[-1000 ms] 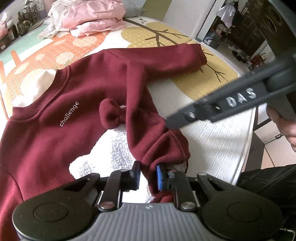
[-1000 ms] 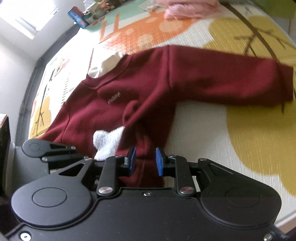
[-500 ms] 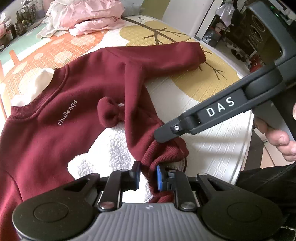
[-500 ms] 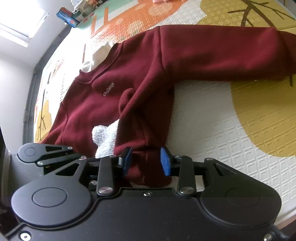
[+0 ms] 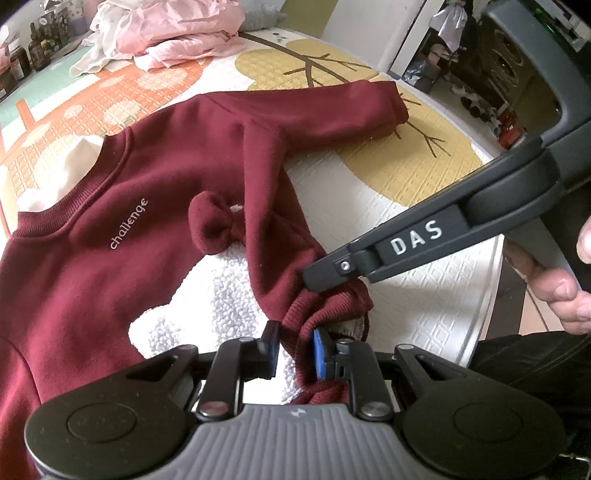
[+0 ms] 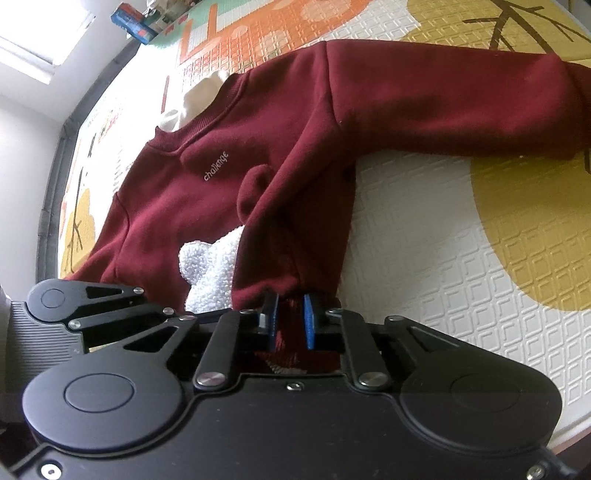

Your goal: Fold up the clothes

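Left wrist view: the left gripper [image 5: 294,349] has its fingers pinching the ribbed hem of the dark red sweatshirt [image 5: 110,266], which is bunched up between the blue pads [image 5: 320,352]. The rest of the sweatshirt lies spread ahead of the fingers and to their left on the patterned mat [image 5: 388,206], with one sleeve stretched far ahead to the right. A small bow [image 5: 214,229] and a white fluffy patch [image 5: 221,295] sit on its front, just ahead of the fingers. The right gripper [image 5: 314,277] comes in from the right, held by a hand [image 5: 554,291], and its tip touches the same bunched hem just ahead of the left fingers. Pink clothes [image 5: 173,29] lie far ahead.

Right wrist view: the right gripper [image 6: 290,321] has just been closing, and its fingers now pinch a fold of the sweatshirt [image 6: 295,129] hem between the pads [image 6: 309,325]. The garment extends ahead of the fingers, its sleeve reaching ahead to the right over the mat [image 6: 461,258]. The left gripper [image 6: 92,306] shows to the left of the fingers.
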Tool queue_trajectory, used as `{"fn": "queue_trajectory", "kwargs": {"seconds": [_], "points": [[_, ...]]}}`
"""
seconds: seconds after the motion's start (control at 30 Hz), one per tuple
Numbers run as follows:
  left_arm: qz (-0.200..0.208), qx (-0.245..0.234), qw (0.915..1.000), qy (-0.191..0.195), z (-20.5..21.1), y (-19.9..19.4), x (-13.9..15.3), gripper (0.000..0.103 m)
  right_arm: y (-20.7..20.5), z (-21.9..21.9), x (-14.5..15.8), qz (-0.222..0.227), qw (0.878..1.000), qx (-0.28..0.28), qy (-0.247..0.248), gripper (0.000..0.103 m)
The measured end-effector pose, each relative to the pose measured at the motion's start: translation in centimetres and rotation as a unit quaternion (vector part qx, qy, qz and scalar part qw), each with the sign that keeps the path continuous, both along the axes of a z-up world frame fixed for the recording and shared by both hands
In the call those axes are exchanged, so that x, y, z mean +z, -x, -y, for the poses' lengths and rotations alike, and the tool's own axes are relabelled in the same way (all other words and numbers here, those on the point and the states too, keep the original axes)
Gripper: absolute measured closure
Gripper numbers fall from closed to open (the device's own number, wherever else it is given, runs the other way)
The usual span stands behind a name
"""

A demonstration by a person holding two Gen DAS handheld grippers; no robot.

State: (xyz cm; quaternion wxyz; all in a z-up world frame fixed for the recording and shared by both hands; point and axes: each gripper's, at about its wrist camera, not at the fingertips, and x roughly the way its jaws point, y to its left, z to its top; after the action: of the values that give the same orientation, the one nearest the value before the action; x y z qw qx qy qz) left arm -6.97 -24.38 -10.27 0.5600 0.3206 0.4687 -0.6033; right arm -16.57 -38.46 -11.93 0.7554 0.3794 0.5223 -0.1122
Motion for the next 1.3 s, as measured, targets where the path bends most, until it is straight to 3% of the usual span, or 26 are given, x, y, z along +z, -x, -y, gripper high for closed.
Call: {"fn": "queue_trajectory", "kwargs": {"seconds": [0.23,0.37,0.47,0.57,0.7,0.87,0.97,1.1,1.3], "points": [[-0.029,-0.005,0.9992,0.029,-0.2,0.1,1.8,0.074,1.7,0.9,2.8,0.016,1.000,-0.012,0.000,0.097],[-0.028,-0.017,0.9986,0.042,0.0,0.6,2.4,0.058,3.0,1.8,4.3,0.021,0.999,-0.025,0.003,0.097],[-0.024,-0.019,0.9988,0.040,0.2,0.7,2.2,0.053,3.9,2.5,4.7,0.015,0.999,-0.035,0.005,0.098],[-0.014,-0.017,0.9992,0.032,0.4,0.7,1.7,0.048,4.8,3.0,4.4,0.000,0.999,-0.048,0.005,0.100],[0.016,-0.004,0.9999,0.003,0.8,0.3,0.4,0.048,6.0,4.0,3.3,-0.020,0.998,-0.068,0.001,0.103],[-0.022,-0.013,0.9997,0.008,0.3,-0.1,0.3,0.048,6.7,4.3,1.9,-0.029,0.996,-0.080,-0.010,0.103],[-0.018,-0.026,0.9994,0.016,0.0,0.5,0.8,0.047,6.7,4.3,2.0,-0.012,0.995,-0.091,-0.027,0.099],[-0.014,-0.024,0.9996,0.011,0.0,0.7,0.7,0.047,6.6,4.5,2.7,0.009,0.995,-0.096,-0.032,0.073],[-0.010,-0.020,0.9998,0.002,0.2,0.7,0.4,0.047,5.5,4.6,2.1,0.006,0.996,-0.088,-0.033,0.069]]}}
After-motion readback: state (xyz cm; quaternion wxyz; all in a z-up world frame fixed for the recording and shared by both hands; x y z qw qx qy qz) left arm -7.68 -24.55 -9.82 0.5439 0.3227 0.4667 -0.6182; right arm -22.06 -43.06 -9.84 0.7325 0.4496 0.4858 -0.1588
